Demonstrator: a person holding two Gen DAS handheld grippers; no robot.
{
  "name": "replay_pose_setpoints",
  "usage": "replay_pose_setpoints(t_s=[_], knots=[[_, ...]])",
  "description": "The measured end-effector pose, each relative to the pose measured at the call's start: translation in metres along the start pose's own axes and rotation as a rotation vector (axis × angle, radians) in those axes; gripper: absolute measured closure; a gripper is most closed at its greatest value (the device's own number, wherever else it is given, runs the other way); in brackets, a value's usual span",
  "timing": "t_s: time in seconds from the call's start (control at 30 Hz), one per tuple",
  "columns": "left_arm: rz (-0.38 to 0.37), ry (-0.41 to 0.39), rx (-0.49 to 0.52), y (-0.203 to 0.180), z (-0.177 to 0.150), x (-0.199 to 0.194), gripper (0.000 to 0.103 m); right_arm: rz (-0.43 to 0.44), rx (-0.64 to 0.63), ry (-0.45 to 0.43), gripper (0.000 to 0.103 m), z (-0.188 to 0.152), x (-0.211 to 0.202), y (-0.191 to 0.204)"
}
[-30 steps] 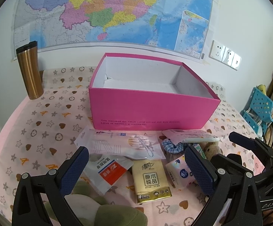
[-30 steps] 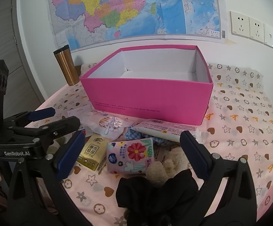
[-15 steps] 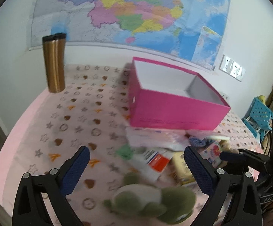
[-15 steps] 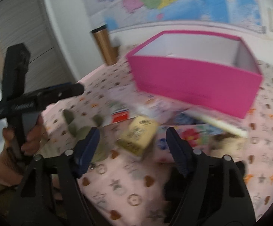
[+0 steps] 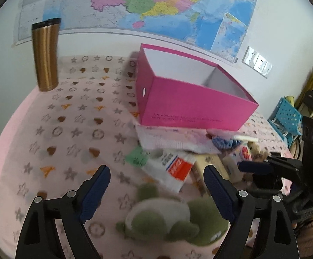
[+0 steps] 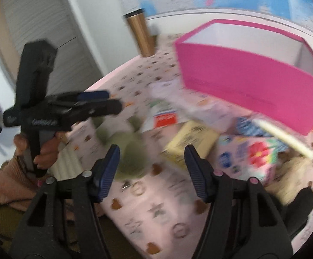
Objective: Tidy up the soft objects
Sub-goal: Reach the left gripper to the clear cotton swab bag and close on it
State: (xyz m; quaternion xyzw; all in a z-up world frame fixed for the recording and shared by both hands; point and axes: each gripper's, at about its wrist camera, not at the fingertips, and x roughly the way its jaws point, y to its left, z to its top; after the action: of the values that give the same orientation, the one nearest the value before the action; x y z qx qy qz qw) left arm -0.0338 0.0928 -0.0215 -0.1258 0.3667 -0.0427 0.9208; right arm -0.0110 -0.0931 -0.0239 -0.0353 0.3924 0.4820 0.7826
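A green and white plush toy (image 5: 171, 222) lies on the pink patterned cloth, low between the fingers of my left gripper (image 5: 156, 183). Those jaws are closing, and the pads do not press the toy. My right gripper (image 6: 152, 166) is closing too, with only cloth between its fingers; the blurred green plush (image 6: 130, 151) sits just beyond its left finger. Behind it lie a yellow tissue pack (image 6: 191, 140) and a floral tissue pack (image 6: 253, 155). An open pink box (image 5: 188, 105) stands further back. A hand (image 6: 46, 149) holds the left gripper (image 6: 91, 101).
A white packet with a red label (image 5: 171, 168) and several flat packets lie in front of the box. A bronze tumbler (image 5: 45, 56) stands at the back left by the wall map. A black soft item (image 6: 301, 202) and a beige plush (image 6: 292, 172) lie at the right.
Both views have swung left and downward. The green plush now sits between the left fingers and close to the right gripper. Both pairs of jaws have narrowed.
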Motion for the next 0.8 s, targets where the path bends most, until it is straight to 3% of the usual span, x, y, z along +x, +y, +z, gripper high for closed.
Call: replay_pose_setpoints(t_s=[0.1,0.3,0.5,0.6,0.7,0.8], knots=[[0.006,0.013,0.002,0.003,0.014,0.012,0.013,-0.045,0.016,-0.006,0.039,0.014,0.001,-0.016],[0.028,0.054,0.034,0.007,0.038,0.039,0.015,-0.054,0.109,0.095,0.038,0.037,0.025,-0.048],[0.012,0.148,0.047,0.014,0.047,0.064,0.042,-0.059,0.225,0.200,0.038,0.044,0.048,-0.072],[0.000,0.211,0.047,0.020,0.046,0.075,0.048,-0.074,0.239,0.221,0.038,0.046,0.051,-0.075],[-0.009,0.278,0.013,0.030,0.043,0.087,0.064,-0.074,0.260,0.240,0.034,0.050,0.057,-0.078],[-0.040,0.293,-0.006,0.036,0.039,0.091,0.064,-0.083,0.262,0.250,0.025,0.053,0.063,-0.075]])
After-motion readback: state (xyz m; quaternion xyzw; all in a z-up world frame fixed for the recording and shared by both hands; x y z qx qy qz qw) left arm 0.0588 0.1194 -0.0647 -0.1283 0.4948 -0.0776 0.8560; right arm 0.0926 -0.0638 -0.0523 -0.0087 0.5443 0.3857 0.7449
